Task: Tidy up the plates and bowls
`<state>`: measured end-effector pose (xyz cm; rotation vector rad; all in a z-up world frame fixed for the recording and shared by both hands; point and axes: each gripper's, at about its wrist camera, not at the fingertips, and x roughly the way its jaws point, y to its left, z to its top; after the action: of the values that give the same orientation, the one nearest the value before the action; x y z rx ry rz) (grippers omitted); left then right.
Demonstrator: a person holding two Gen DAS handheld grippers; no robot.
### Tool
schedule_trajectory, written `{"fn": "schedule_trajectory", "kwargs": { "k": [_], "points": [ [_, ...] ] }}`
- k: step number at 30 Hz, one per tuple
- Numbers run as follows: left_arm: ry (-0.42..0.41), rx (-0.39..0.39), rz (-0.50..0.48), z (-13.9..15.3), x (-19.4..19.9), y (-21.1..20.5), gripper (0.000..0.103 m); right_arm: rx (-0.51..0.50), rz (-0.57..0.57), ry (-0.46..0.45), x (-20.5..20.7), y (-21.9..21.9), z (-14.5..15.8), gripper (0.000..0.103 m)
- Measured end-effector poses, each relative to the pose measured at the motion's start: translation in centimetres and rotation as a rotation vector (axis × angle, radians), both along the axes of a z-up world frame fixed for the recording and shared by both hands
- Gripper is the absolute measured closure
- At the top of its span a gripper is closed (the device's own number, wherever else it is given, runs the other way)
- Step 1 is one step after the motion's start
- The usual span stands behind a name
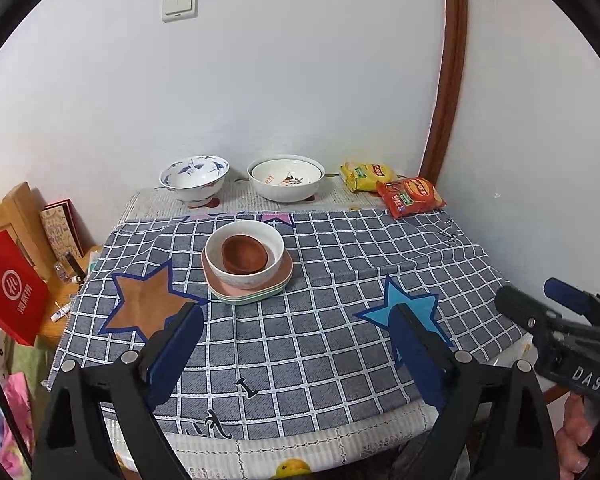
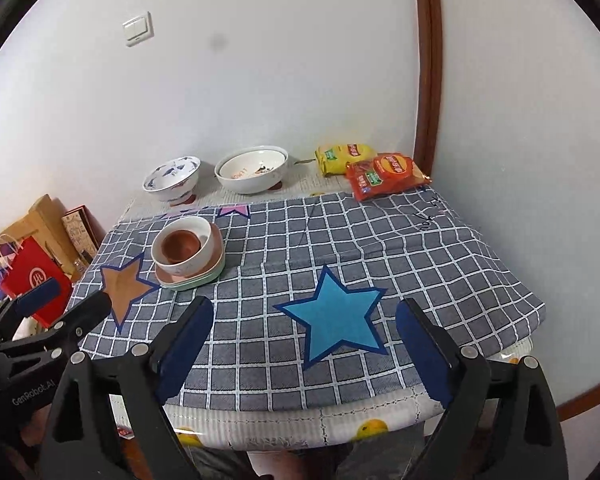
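Checked cloth (image 1: 320, 320) covers most of the table. The stack (image 1: 247, 264) – brown bowl in white bowl on pink and green plates – sits mid-cloth, ahead of both grippers w/ clear cloth between. Left gripper (image 1: 296, 344) faces it nearly straight on, so it's nearer; right gripper (image 2: 304, 344) has it off to the upper left. Both spread wide, nothing in either. Two loose bowls (image 1: 240, 178) by the back wall. Plate count under the bowl unclear; near table edge is hidden behind the fingers.
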<state>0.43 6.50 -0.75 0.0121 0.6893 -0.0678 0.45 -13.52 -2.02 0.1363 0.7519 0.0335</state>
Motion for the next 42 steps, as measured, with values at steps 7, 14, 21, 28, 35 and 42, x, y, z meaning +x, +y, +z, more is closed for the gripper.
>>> {"fn": "schedule_trajectory", "kwargs": {
  "k": [7,14,21,28,35,42],
  "points": [
    [0.005,-0.011,0.004,0.0,-0.2,0.1,0.009,-0.003,-0.002,0.011,-0.2,0.1,-0.5,0.011],
    [0.008,-0.008,-0.005,0.1,-0.2,0.0,0.009,-0.010,-0.017,0.006,-0.4,0.4,-0.2,0.011],
    [0.010,-0.004,-0.003,0.1,-0.2,-0.1,0.009,-0.031,-0.021,-0.006,-0.6,0.8,0.1,0.011],
    [0.006,-0.005,-0.001,0.2,-0.4,0.1,0.009,-0.011,-0.032,0.001,-0.5,0.4,0.1,0.011],
    [0.010,-0.010,0.000,0.2,-0.5,0.3,0.009,-0.015,-0.032,-0.004,-0.6,0.4,0.3,0.011],
    [0.013,-0.011,0.000,0.0,-0.3,0.3,0.009,-0.025,-0.023,-0.007,-0.7,0.8,0.4,0.011]
  ]
}}
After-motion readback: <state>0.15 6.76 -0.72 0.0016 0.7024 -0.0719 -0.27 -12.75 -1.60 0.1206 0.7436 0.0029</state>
